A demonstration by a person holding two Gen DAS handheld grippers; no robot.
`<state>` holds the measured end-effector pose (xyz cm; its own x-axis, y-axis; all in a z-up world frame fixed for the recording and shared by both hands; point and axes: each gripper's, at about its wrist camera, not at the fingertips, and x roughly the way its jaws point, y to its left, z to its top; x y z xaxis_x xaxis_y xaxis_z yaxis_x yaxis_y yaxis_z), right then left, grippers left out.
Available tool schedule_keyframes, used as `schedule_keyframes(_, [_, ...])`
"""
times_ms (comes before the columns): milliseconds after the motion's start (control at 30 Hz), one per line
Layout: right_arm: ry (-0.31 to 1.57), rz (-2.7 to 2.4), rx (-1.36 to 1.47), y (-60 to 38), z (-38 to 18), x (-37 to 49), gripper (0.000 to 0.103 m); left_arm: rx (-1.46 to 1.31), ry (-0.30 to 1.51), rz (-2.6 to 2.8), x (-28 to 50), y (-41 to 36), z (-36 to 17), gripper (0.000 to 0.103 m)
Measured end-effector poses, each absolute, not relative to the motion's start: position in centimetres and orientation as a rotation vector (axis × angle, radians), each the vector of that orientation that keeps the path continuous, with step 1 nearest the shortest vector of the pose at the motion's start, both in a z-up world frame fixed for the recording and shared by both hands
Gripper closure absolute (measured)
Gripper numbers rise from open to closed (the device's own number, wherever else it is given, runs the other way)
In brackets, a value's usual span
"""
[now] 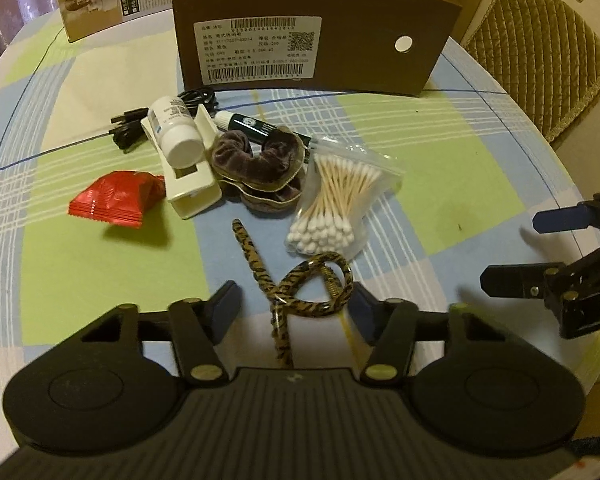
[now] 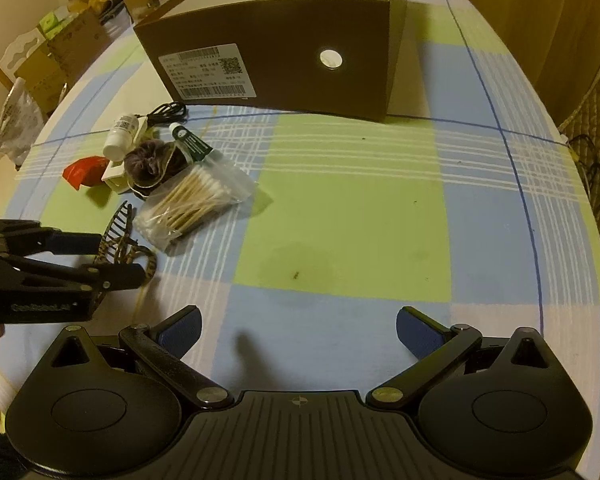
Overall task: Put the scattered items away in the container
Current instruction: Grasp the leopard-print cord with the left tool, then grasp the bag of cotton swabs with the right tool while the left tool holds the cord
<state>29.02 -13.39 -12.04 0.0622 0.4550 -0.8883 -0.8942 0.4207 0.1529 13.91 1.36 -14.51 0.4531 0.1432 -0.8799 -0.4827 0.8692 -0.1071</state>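
Tiger-striped plastic hair clip (image 1: 300, 292) lies between the left gripper's (image 1: 294, 300) spread fingers, not pinched. Left of the brown cardboard box (image 1: 312, 40) sit one red foil packet (image 1: 114, 200), one white bottle (image 1: 176, 130), one velvet scrunchie (image 1: 256, 160) and one clear bag of cotton swabs (image 1: 340, 200). Right gripper (image 2: 298, 330) gapes wide, holding nothing.

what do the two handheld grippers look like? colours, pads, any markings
Both match: matte black bodies, ribbed centre plate with a small crosshair mark, two round black discs, silver pivot pins on black linkage arms. The left gripper and right gripper carry dark blue pads on the fingertips. White lettering runs along each side, too blurred to read. No cables visible. Sleeves not clearly in view.
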Motion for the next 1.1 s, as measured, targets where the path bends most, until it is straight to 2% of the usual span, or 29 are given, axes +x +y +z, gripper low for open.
schedule_keyframes(33, [1.075, 1.092, -0.512, -13.3, -12.1, 29.0, 0.002, -0.365, 1.023, 0.396, 13.9, 1.3, -14.5, 0.056])
schedule_keyframes(67, [1.075, 1.095, -0.513, -13.3, -12.1, 29.0, 0.002, -0.365, 1.016, 0.385, 13.8, 1.2, -14.5, 0.062])
schedule_keyframes(167, [1.075, 1.103, -0.511, -13.1, -12.1, 28.9, 0.002, -0.349, 1.009, 0.379, 13.5, 1.1, -14.3, 0.068])
schedule_keyframes(1000, [1.061, 1.213, -0.374, -3.9, -13.0, 25.0, 0.003, -0.430, 1.008, 0.629, 5.5, 7.0, -13.5, 0.068])
schedule_keyframes(1067, [1.041, 1.181, -0.408, -3.2, -13.4, 24.9, 0.012, -0.440, 1.008, 0.630, 5.3, 7.2, -13.5, 0.068])
schedule_keyframes(1100, [1.042, 1.163, -0.431, -3.0, -13.7, 24.9, 0.024, -0.444, 1.006, 0.629, 5.3, 7.3, -13.5, 0.068])
